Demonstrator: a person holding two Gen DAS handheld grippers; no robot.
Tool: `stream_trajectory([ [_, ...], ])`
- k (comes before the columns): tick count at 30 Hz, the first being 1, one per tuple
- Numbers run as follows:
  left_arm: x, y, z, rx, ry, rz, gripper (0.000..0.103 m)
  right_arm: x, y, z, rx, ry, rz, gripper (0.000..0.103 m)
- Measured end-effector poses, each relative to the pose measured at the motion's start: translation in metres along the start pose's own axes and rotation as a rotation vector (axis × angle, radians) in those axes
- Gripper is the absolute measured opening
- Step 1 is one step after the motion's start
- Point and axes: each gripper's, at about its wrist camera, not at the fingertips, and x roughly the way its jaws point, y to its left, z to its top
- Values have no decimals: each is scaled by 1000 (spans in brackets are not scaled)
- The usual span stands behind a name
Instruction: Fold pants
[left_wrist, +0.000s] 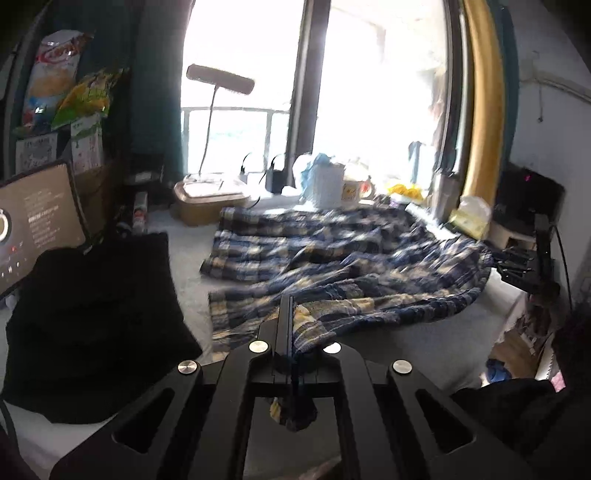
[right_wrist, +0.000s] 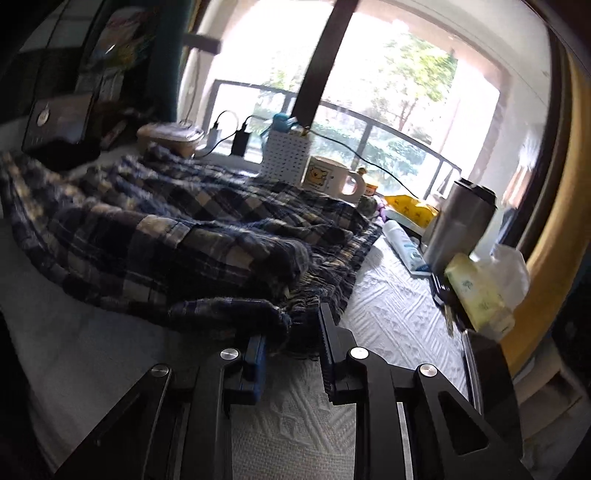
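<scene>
Blue, white and yellow plaid pants (left_wrist: 332, 254) lie rumpled across a white textured surface (left_wrist: 406, 343). My left gripper (left_wrist: 290, 310) is shut on a near edge of the pants, with fabric pinched between the fingers and a bit hanging out behind them. In the right wrist view the pants (right_wrist: 166, 229) lie in folds to the left and ahead. My right gripper (right_wrist: 291, 328) is open, and the gathered waistband edge of the pants lies between its fingers.
A black cloth pile (left_wrist: 92, 325) lies at left beside a dark box (left_wrist: 33, 221). Along the windowsill stand a tan container (left_wrist: 210, 199), a white perforated holder (right_wrist: 284, 151), a bear mug (right_wrist: 328, 177), a steel tumbler (right_wrist: 461, 221) and a tissue pack (right_wrist: 480, 295).
</scene>
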Motion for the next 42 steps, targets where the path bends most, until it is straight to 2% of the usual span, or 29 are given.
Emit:
stream_trajectory([
  [5, -19, -19, 18, 48, -47, -37, 1, -32, -23, 6, 134, -47, 6, 24],
  [13, -36, -42, 52, 83, -108, -145, 1, -70, -56, 26, 246, -118, -39, 22],
  [18, -32, -49, 76, 122, -133, -182, 1, -83, -78, 35, 304, -128, -73, 22],
  [21, -19, -46, 91, 150, -145, -168, 1, -82, -87, 46, 315, -135, -88, 22],
  [30, 64, -11, 148, 164, -124, -137, 1, -38, -110, 75, 365, -126, -89, 22],
  [38, 164, 17, 192, 169, -33, -102, 1, 40, -132, 90, 432, -69, -61, 22],
  [42, 209, 32, 196, 160, 26, -83, 1, 83, -139, 102, 419, -17, -62, 22],
])
